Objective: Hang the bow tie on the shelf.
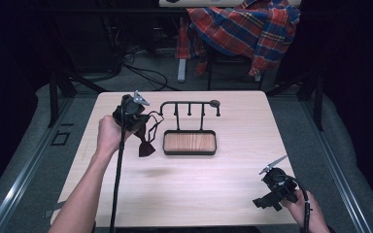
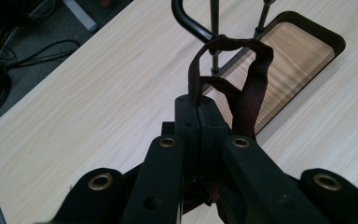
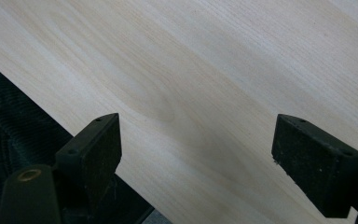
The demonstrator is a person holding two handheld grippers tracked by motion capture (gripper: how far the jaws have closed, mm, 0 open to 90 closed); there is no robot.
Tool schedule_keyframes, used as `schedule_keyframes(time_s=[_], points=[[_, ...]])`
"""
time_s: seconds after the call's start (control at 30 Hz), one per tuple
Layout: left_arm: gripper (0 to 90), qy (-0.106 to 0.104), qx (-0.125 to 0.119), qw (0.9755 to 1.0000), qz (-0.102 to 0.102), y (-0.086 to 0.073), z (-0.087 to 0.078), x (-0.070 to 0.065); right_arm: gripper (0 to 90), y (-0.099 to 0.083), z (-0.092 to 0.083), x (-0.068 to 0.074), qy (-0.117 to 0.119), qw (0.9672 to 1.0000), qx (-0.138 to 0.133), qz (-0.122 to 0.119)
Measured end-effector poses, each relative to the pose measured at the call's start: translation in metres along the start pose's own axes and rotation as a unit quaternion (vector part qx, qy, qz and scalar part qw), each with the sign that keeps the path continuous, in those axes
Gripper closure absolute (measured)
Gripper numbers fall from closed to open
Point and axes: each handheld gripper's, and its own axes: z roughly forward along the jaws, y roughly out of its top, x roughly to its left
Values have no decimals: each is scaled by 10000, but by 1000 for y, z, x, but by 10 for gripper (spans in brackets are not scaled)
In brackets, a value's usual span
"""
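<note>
The dark red bow tie (image 1: pixel 146 147) hangs in the air at the left of the worktop (image 1: pixel 184 194), its bow lowest and its thin neck strap (image 2: pixel 256 79) rising in a loop to the left claw (image 1: pixel 137 118). In the left gripper view the two black jaws are pressed together on the strap, with the loop standing up in front of them, close to the curved end of the black hanger rack (image 1: pixel 189 104). Whether the loop touches the rack bar cannot be told.

The bow tie looks light and wholly limp: a soft fabric band that sags, twists and swings with any move of the hand. It is not fragile, but the narrow strap could slip through smooth pads, so a firm pinch on the band itself, near the top of the loop, seems the soundest hold. The bow should be left to dangle, since its weight keeps the loop open. To get it over a peg or the bar end, the loop would likely need to be held wide and lowered slowly.

Under the rack sits its wooden tray (image 1: pixel 190 142), black-rimmed, just beside the hanging bow.

The right claw (image 1: pixel 270 196) rests low near the front right corner, well apart from everything, its jaws spread wide over bare wood and holding nothing.
</note>
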Motion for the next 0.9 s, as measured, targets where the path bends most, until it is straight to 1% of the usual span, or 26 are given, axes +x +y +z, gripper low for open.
schedule_keyframes(time_s=[0.2, 0.63, 0.67, 0.9], points=[[891, -10, -12, 10000, 61, 5, 0, -2, 156, 0, 0, 0, 7, 10000, 11, 12], [891, -51, -70, 9999, 94, 18, 2, -6, 156, 0, 0, 0, 12, 10000, 9, 7], [891, -50, -62, 9999, 111, 19, 2, -6, 155, 0, -1, -1, 3, 10000, 83, -52], [891, -57, -94, 9998, 166, 26, 1, -8, 155, 0, -1, 0, -3, 10000, 62, -42]])
